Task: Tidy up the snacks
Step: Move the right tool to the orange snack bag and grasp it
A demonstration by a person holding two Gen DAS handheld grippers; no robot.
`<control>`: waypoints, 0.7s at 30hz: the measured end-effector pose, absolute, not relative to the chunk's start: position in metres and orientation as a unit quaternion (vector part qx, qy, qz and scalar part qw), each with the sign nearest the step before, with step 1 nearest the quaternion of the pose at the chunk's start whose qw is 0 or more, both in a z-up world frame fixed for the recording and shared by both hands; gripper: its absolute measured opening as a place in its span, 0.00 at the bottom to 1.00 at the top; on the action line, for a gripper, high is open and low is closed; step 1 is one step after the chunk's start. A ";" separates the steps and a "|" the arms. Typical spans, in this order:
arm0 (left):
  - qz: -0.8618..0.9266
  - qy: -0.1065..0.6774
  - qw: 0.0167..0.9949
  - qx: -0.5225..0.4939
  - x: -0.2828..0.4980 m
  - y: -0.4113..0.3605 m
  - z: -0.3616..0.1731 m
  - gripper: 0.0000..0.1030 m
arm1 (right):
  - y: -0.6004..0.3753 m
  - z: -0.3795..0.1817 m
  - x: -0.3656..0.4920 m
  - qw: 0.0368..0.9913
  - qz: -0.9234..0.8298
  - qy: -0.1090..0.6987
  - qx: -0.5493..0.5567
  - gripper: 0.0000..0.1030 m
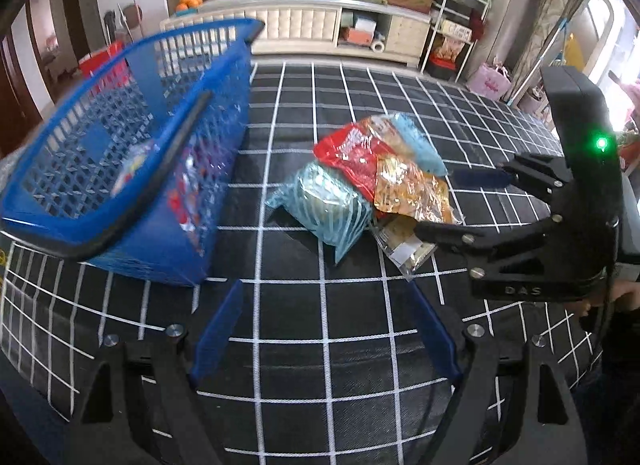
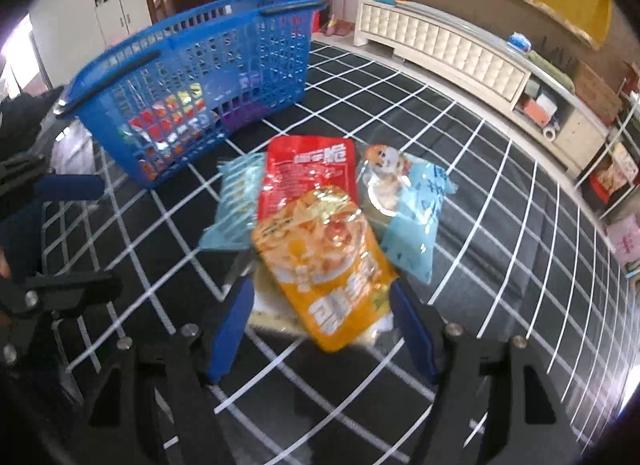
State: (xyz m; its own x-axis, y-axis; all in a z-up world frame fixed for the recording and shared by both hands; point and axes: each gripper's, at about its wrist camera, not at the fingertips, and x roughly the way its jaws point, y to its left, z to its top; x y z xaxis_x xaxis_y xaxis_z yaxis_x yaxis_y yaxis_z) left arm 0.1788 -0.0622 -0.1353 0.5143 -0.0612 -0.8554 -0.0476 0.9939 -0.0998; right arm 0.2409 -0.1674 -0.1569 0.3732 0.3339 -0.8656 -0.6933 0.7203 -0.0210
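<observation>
A pile of snack packets lies on the black checked cloth: an orange packet [image 2: 324,265] on top, a red one [image 2: 310,173], a striped light-blue one [image 2: 236,201], a pale-blue one [image 2: 408,209] and a clear cracker pack [image 2: 276,313] underneath. My right gripper [image 2: 322,325] is open, its blue fingers either side of the orange packet's near end. It shows in the left wrist view [image 1: 448,201] at the pile's right edge. My left gripper [image 1: 326,329] is open and empty, above bare cloth in front of the pile [image 1: 360,185]. A blue basket [image 1: 132,169] holding several snacks stands left.
The checked cloth [image 1: 320,345] covers the whole work surface. A cream cabinet [image 1: 320,25] with oranges and boxes stands beyond the far edge. A wire rack [image 1: 456,25] with goods stands at back right. The basket [image 2: 192,81] sits just behind the pile.
</observation>
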 end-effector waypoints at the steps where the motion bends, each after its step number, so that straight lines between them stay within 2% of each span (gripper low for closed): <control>1: -0.006 0.494 0.868 -0.058 0.181 -0.061 -0.137 0.79 | -0.166 -0.158 0.244 0.806 0.321 0.457 -0.194 0.72; 7: -0.005 0.495 0.867 -0.053 0.185 -0.060 -0.140 0.79 | -0.167 -0.168 0.258 0.799 0.346 0.461 -0.173 0.72; 11: 0.000 0.504 0.862 -0.052 0.183 -0.058 -0.142 0.79 | -0.170 -0.166 0.256 0.800 0.368 0.452 -0.142 0.55; 19: 0.009 0.502 0.864 -0.038 0.176 -0.065 -0.138 0.79 | -0.166 -0.171 0.236 0.803 0.355 0.438 -0.192 0.45; 21: 0.009 0.502 0.864 -0.036 0.174 -0.067 -0.137 0.79 | -0.168 -0.168 0.234 0.806 0.356 0.435 -0.182 0.33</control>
